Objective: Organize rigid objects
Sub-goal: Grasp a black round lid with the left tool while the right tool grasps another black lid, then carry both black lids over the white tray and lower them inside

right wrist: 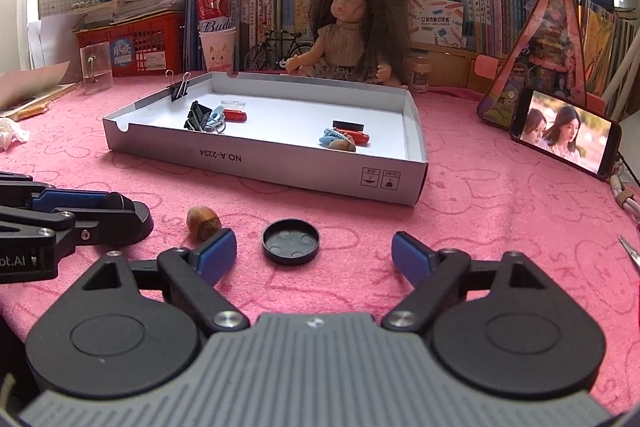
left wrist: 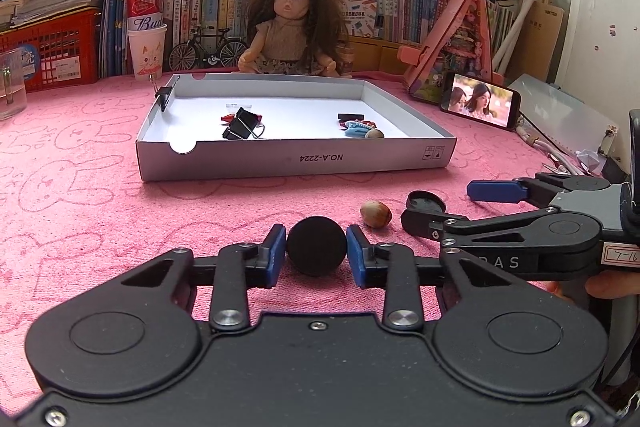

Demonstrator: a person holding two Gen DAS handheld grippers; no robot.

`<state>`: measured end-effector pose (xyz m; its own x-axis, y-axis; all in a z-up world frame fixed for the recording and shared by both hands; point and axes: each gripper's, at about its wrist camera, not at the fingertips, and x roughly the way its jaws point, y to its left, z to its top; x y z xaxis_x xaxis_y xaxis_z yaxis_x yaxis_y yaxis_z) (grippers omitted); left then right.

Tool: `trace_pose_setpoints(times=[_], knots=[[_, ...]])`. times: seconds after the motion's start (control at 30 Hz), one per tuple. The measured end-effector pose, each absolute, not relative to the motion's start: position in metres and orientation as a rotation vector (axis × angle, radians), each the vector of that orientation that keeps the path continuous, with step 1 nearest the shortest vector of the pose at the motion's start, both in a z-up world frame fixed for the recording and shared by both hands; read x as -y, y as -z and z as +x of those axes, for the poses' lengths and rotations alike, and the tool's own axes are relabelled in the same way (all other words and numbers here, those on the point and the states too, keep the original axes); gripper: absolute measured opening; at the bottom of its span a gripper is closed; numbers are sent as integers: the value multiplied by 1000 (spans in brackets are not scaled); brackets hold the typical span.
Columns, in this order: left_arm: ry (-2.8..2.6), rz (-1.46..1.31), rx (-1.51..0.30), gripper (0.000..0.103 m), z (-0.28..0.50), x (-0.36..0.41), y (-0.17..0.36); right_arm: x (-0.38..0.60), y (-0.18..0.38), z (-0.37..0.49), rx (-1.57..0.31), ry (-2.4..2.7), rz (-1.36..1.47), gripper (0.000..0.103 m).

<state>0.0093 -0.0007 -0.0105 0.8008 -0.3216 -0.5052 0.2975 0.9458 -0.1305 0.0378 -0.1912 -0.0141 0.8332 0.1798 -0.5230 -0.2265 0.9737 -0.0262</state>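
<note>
My left gripper (left wrist: 316,247) is shut on a black round cap (left wrist: 316,251), held on edge just above the pink cloth, its blue pads pressing both sides. In the right wrist view the left gripper (right wrist: 132,215) comes in from the left with the cap (right wrist: 138,223) in it. My right gripper (right wrist: 314,245) stands open around a black round lid (right wrist: 291,239) that lies hollow side up on the cloth, pads apart from it. A hazelnut (left wrist: 376,214) (right wrist: 203,223) lies between the two grippers. Behind is a white shallow box (left wrist: 296,163) (right wrist: 256,163) holding binder clips, red and blue pieces and a nut.
A doll (left wrist: 294,27) sits behind the box before a wall of books. A phone (right wrist: 568,135) playing video leans at the right, with cables and scissors (right wrist: 630,251) near the edge. A paper cup with a can (left wrist: 146,39) and a red basket (left wrist: 48,51) stand back left.
</note>
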Motion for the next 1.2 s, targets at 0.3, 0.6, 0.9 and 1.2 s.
trace_pose_setpoints(times=[0.3, 0.6, 0.9, 1.2], knots=[[314, -52, -533, 31, 9, -2, 6, 186, 12, 39, -555, -244, -85, 51], [273, -62, -534, 31, 20, -4, -2, 183, 9, 39, -546, -235, -93, 37], [249, -84, -539, 31, 30, -7, -6, 185, 0, 44, -524, -217, -86, 37], [227, -100, -530, 31, 48, -11, -16, 181, -10, 52, -499, -206, -97, 37]])
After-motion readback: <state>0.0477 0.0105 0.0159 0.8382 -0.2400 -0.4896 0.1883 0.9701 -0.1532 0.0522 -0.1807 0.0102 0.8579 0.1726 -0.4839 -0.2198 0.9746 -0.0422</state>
